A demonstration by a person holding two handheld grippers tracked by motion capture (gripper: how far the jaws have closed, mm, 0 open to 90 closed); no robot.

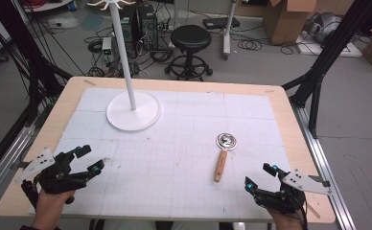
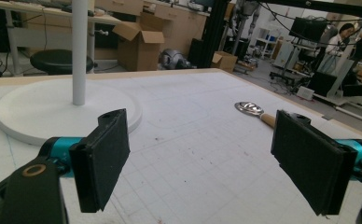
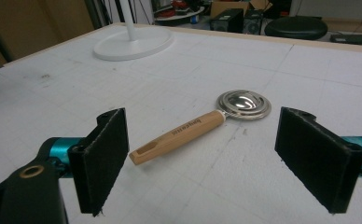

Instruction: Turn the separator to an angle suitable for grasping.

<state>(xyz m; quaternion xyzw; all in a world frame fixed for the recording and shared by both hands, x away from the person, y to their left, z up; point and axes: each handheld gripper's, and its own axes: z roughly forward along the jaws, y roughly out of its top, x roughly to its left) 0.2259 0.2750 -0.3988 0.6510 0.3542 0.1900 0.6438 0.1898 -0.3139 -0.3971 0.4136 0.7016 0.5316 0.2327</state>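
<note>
A measuring spoon (image 1: 222,157) with a wooden handle and a round metal bowl lies flat on the white gridded mat (image 1: 174,139), right of centre. In the right gripper view the spoon (image 3: 193,130) rests a short way ahead of the jaws, handle end nearest. My right gripper (image 1: 261,176) sits near the front right corner, open, nothing between its pads (image 3: 102,156). My left gripper (image 1: 90,159) is at the front left, open and empty too. From the left gripper view the spoon (image 2: 254,111) shows far off to the right.
A white stand with a round base (image 1: 133,111) and a tall pole rises at the back left of the mat. Beyond the table's far edge are a black stool (image 1: 190,45), cables and cardboard boxes. Black frame posts flank both sides.
</note>
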